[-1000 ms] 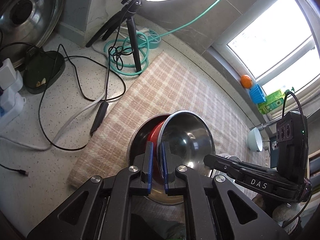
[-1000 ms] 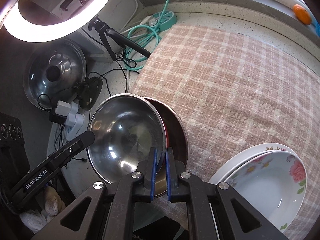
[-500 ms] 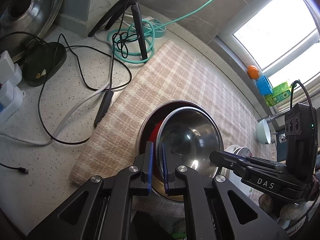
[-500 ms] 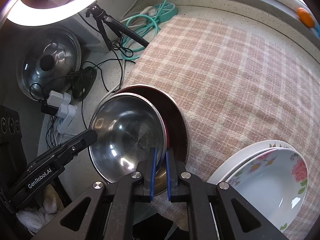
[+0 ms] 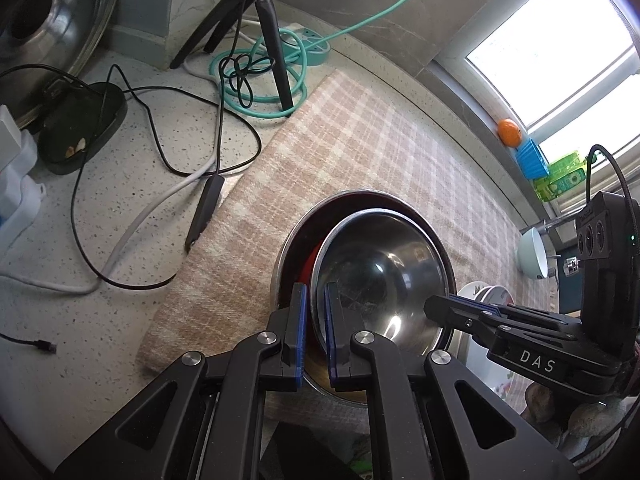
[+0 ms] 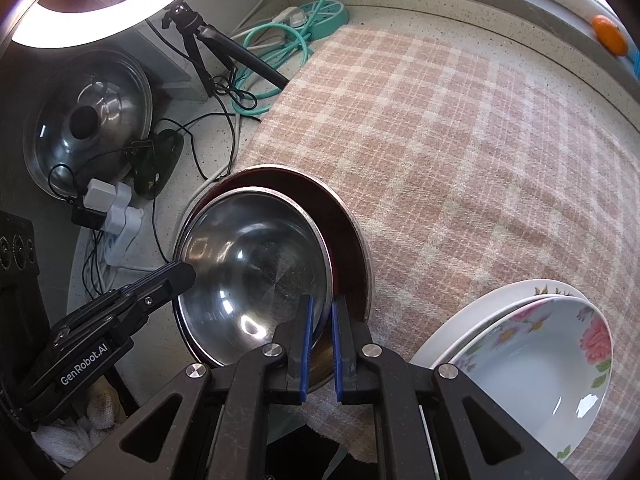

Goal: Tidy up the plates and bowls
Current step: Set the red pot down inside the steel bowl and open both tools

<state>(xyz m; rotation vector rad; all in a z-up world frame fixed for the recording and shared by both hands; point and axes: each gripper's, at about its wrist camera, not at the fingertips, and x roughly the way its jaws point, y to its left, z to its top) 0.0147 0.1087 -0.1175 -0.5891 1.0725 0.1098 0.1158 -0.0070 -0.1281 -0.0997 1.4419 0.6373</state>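
Both tongs are pinching opposite rims of a steel bowl (image 6: 256, 276): left tongs (image 5: 314, 332), right tongs (image 6: 320, 344). They are holding it tilted inside a larger red-lined steel bowl (image 6: 344, 216) on the checked cloth (image 6: 460, 140) covering the surface. It is not yet seated. Two flowered dishes (image 6: 532, 352) are sitting stacked nearby.

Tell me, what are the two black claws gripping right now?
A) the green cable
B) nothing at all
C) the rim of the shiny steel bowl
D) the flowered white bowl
C: both the left claw and the right claw are shut on opposite sides of the steel bowl's rim, above a bigger steel bowl, while the flowered bowl sits untouched to the side.
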